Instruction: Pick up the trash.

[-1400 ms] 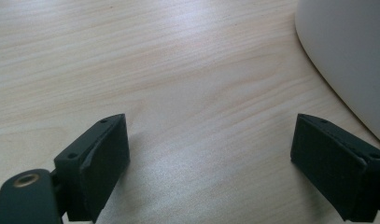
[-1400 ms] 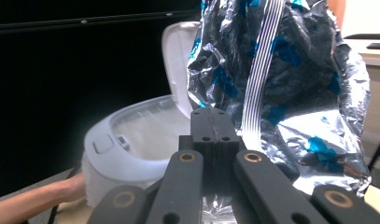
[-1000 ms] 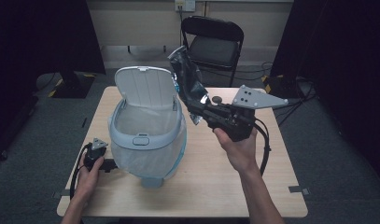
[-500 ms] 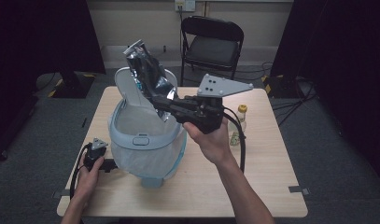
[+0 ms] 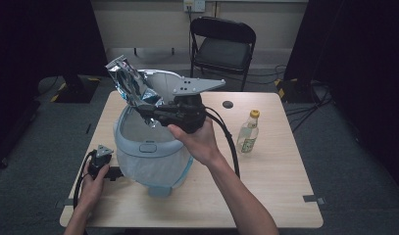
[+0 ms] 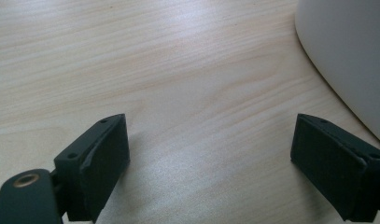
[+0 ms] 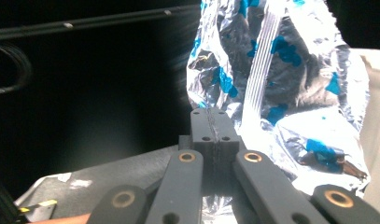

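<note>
Right gripper [image 5: 147, 111] jaws pressed together, pinching the lower edge of a crinkled silver foil bag [image 5: 131, 85], which sticks up past the tips at upper left of centre, over the open bin [image 5: 148, 156]. Foil shiny, creased, with blue print [image 7: 281, 107]. Bin smooth, rounded, pale plastic. Left gripper [image 6: 211, 163] jaws spread, empty, on light woodgrain table [image 5: 265, 196] at lower left.

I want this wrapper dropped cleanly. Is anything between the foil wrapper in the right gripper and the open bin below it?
Nothing visible blocks it. The right gripper holds the foil wrapper above the bin, whose lid stands tipped up behind the mouth.
</note>
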`<state>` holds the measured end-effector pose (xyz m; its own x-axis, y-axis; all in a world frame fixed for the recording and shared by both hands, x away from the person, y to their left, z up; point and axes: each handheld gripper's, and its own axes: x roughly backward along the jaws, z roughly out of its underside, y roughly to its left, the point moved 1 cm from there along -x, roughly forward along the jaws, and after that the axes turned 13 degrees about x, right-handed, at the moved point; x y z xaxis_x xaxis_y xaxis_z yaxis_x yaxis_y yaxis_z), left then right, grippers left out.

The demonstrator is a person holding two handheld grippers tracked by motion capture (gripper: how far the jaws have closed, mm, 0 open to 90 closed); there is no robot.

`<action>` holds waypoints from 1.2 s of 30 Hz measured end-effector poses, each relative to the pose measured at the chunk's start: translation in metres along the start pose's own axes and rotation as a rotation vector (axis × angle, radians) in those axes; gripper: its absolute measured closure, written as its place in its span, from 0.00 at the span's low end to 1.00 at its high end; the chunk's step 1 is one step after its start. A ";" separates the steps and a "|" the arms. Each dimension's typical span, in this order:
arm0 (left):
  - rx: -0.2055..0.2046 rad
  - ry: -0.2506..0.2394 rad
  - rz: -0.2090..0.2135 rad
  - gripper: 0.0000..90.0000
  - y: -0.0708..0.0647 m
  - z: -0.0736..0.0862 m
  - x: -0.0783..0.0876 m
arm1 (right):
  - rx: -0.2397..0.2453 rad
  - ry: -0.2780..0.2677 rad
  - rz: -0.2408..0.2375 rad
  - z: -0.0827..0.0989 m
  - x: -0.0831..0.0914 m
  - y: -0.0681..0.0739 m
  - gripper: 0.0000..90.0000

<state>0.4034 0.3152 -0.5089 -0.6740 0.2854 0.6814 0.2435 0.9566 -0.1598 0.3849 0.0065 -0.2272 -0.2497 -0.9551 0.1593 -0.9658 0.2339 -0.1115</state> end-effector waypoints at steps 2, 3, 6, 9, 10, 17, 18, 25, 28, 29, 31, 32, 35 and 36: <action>0.000 0.000 0.000 0.12 0.000 0.000 0.000 | -0.012 0.012 -0.001 0.004 -0.003 -0.003 1.00; 0.004 0.000 0.004 0.12 0.000 0.000 0.000 | -0.020 0.020 0.002 0.006 -0.004 -0.005 1.00; 0.003 0.001 0.003 0.12 0.000 0.000 0.000 | -0.034 0.040 0.017 0.010 -0.007 -0.008 0.95; 0.000 0.000 0.000 0.12 0.000 0.000 0.000 | -0.041 0.065 0.037 0.014 -0.009 -0.011 0.89; 0.002 0.000 0.001 0.12 0.000 0.000 0.000 | -0.048 0.068 0.038 0.015 -0.009 -0.012 0.88; 0.004 0.000 0.004 0.12 0.000 0.000 0.000 | -0.057 0.062 0.044 0.019 -0.005 -0.015 0.84; 0.000 0.000 0.000 0.12 0.000 0.000 0.000 | -0.059 0.062 0.047 0.020 -0.005 -0.015 0.83; -0.002 0.000 -0.003 0.12 0.000 0.000 0.000 | -0.064 0.075 0.074 0.026 0.006 -0.019 0.79; 0.005 0.000 0.003 0.12 0.000 0.000 0.000 | -0.062 0.078 0.104 0.028 0.017 -0.023 0.79; -0.001 0.000 -0.001 0.12 0.000 0.000 0.000 | -0.064 0.079 0.109 0.029 0.020 -0.025 0.78; 0.005 0.000 0.003 0.12 0.000 0.000 0.000 | -0.066 0.082 0.126 0.030 0.025 -0.027 0.78; 0.004 0.000 0.003 0.12 0.000 0.000 0.000 | -0.064 0.080 0.134 0.031 0.028 -0.029 0.78; -0.002 0.000 -0.004 0.12 0.000 0.000 0.000 | -0.071 0.075 0.156 0.037 0.040 -0.032 0.77; 0.004 0.000 0.003 0.12 0.000 0.000 0.000 | -0.073 0.076 0.165 0.039 0.044 -0.033 0.77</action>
<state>0.4034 0.3149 -0.5090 -0.6731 0.2880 0.6811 0.2427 0.9561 -0.1644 0.4083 -0.0500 -0.2550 -0.4070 -0.8869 0.2184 -0.9131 0.4015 -0.0714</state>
